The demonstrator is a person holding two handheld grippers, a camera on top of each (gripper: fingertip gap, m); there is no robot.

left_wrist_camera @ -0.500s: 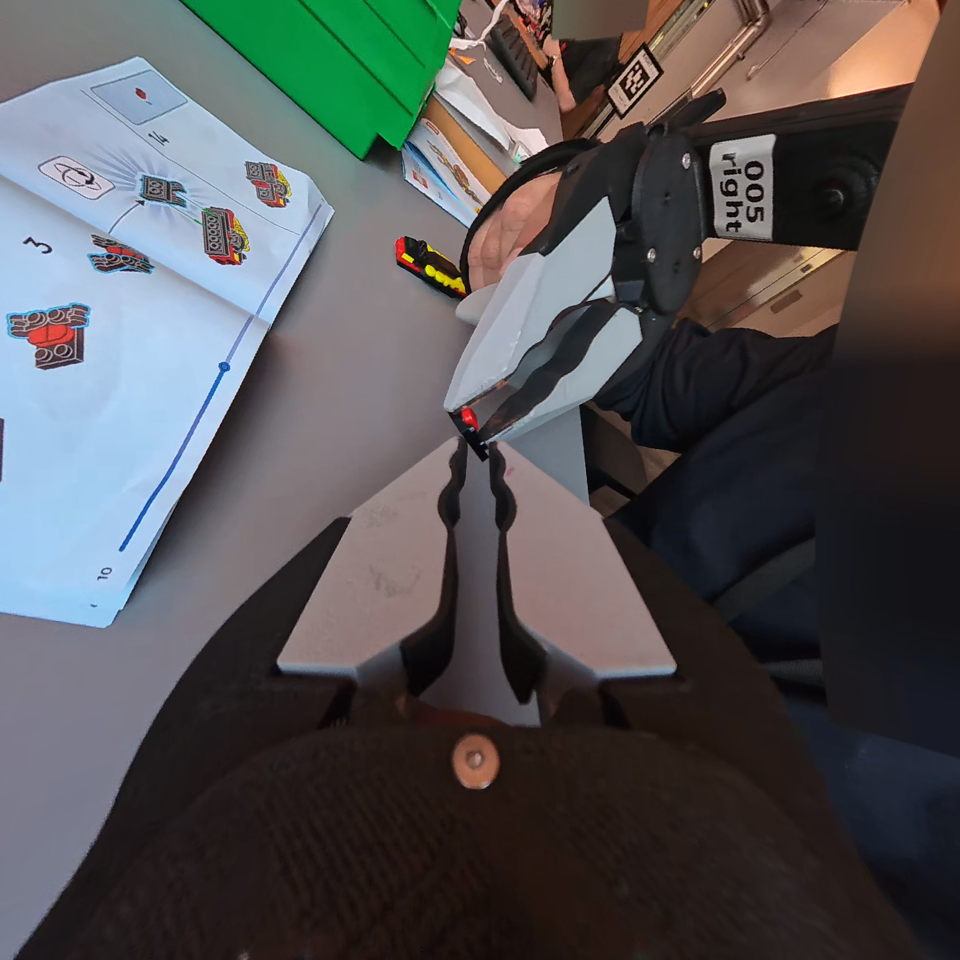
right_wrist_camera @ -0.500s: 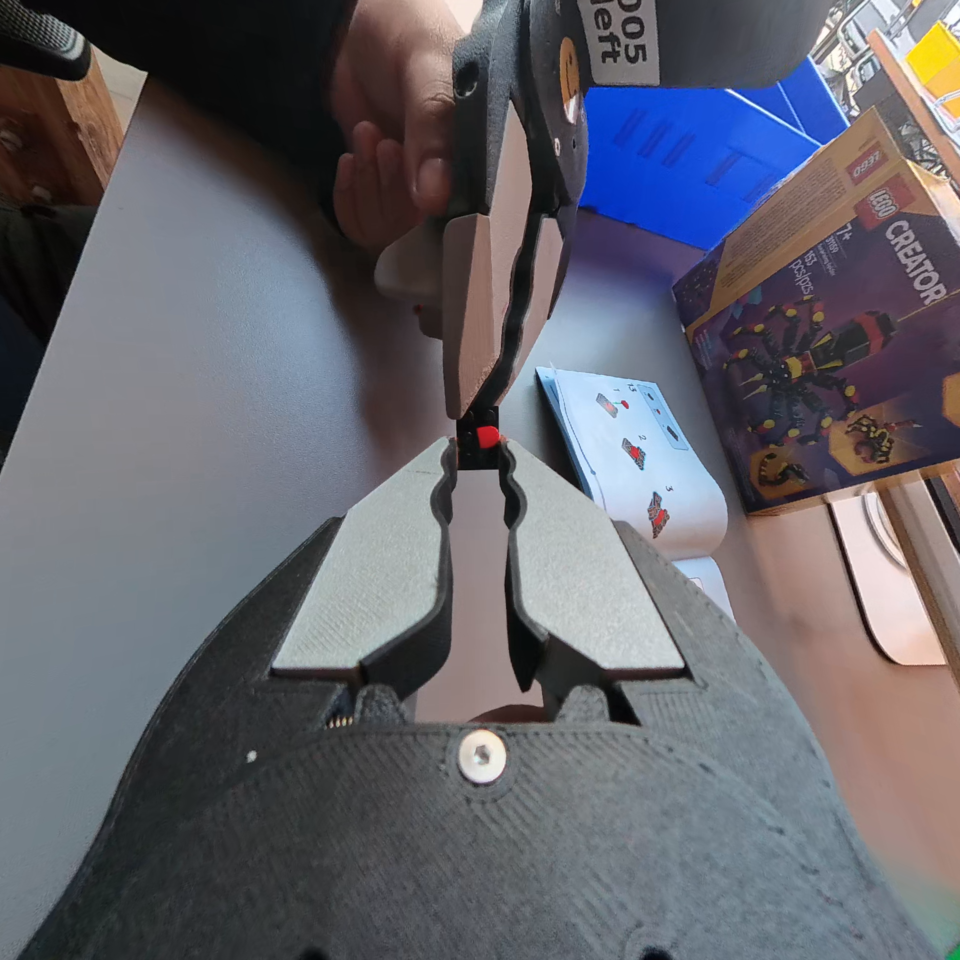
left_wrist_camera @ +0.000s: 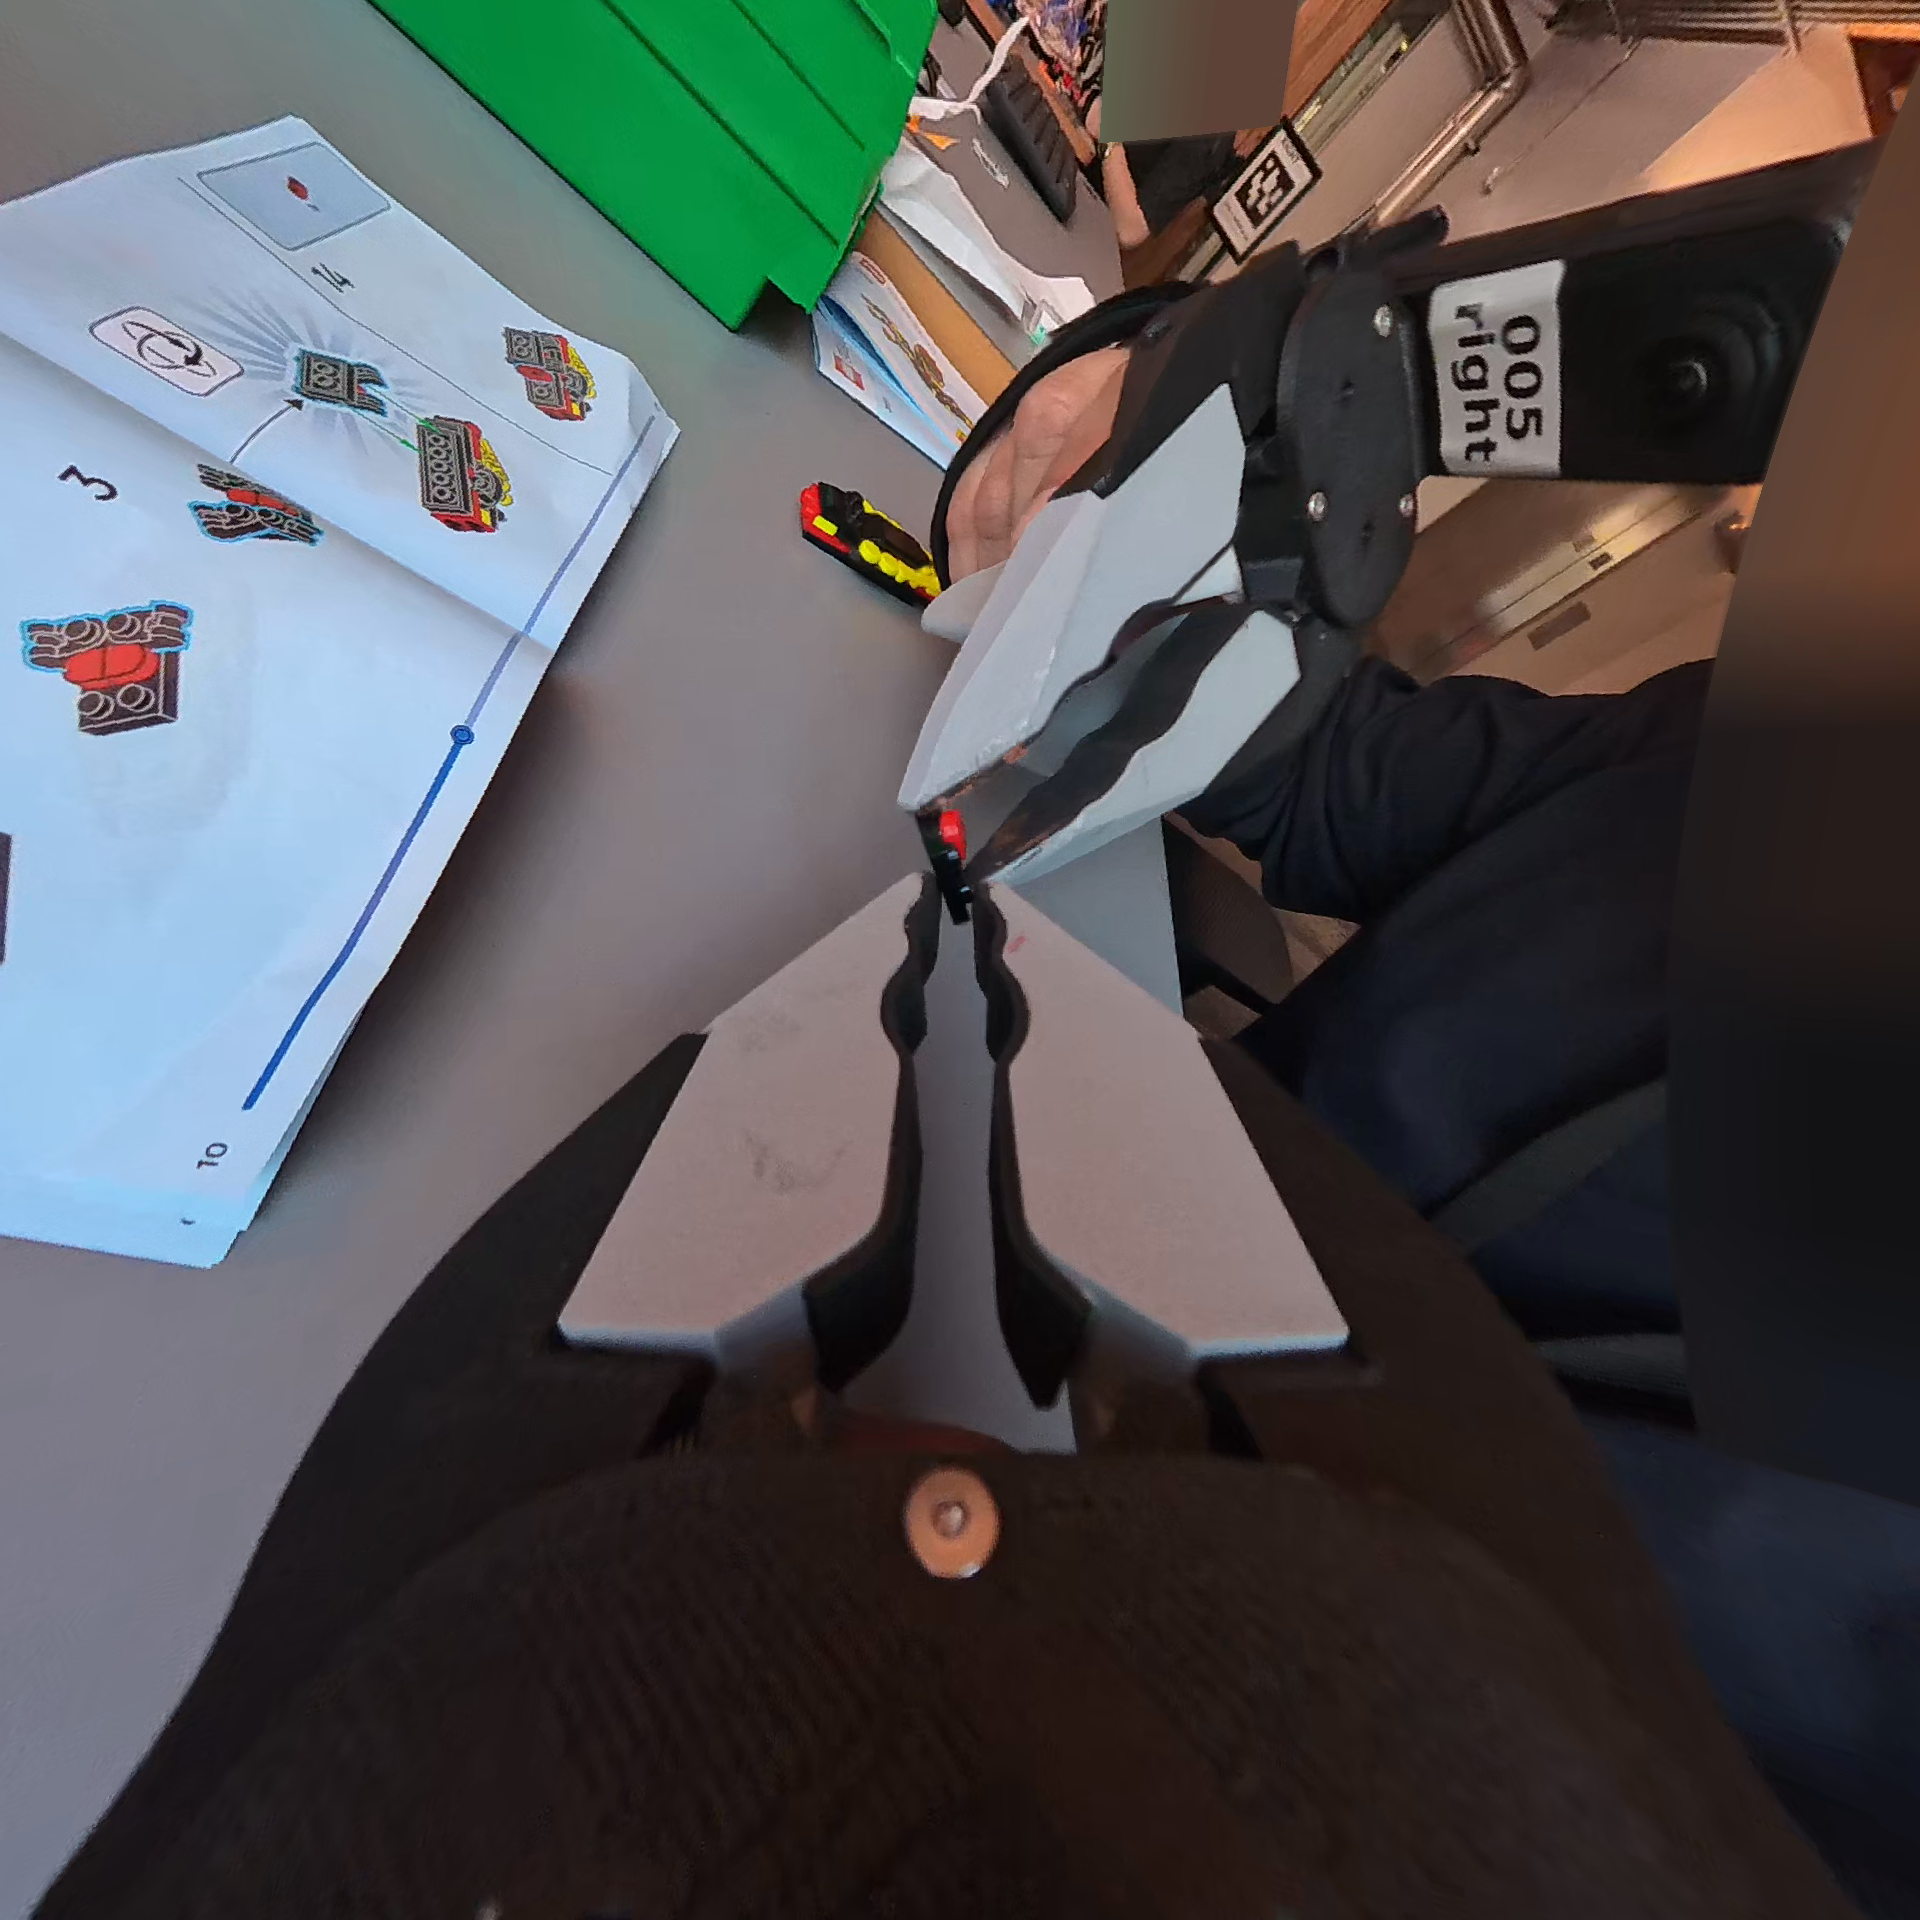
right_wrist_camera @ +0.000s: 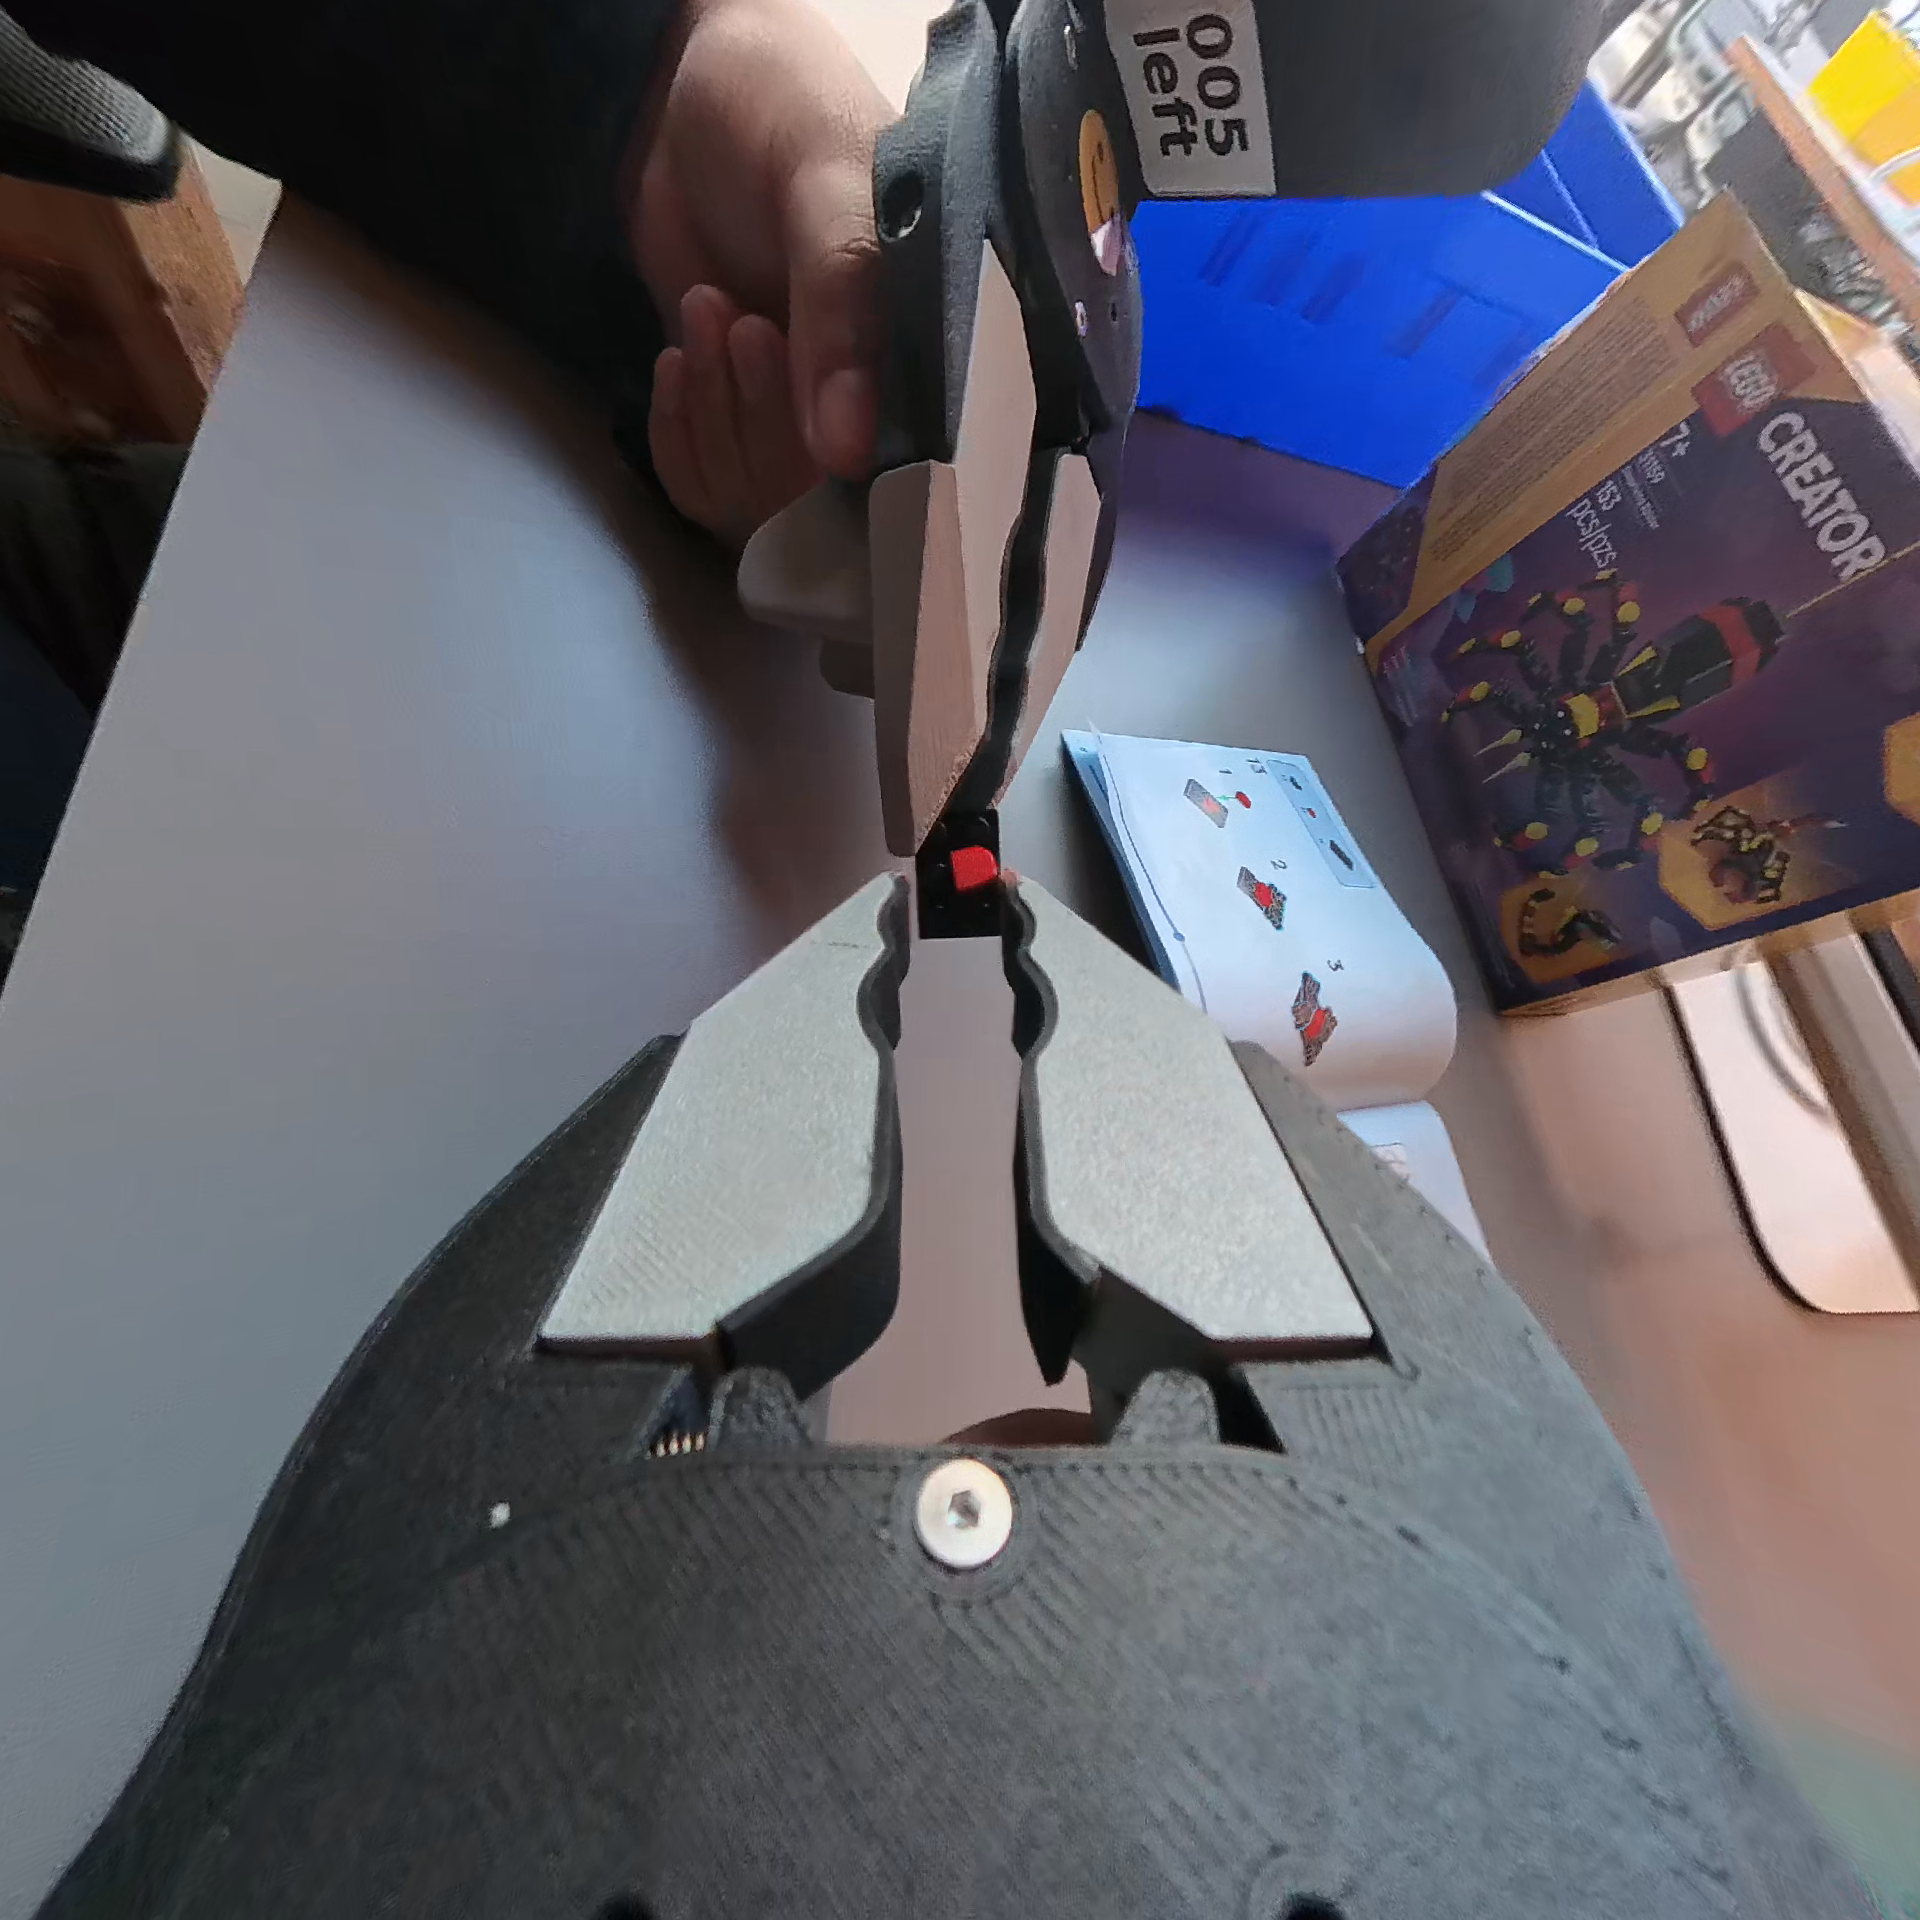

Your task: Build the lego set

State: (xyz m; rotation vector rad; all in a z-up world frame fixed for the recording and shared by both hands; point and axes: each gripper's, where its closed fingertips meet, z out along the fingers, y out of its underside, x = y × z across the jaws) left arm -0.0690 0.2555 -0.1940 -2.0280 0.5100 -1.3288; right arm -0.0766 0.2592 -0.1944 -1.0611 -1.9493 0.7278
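here the small black-and-red lego piece (right_wrist_camera: 958,873) hangs above the grey bench (right_wrist_camera: 416,727), pinched by the nearly closed left claw (left_wrist_camera: 948,902) and the right claw (right_wrist_camera: 954,894), beside the open instruction booklet (left_wrist_camera: 260,675).

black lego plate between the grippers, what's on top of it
A small red piece sits on the black plate, which is held between the left gripper and right gripper. Its upper end is hidden by the left gripper.
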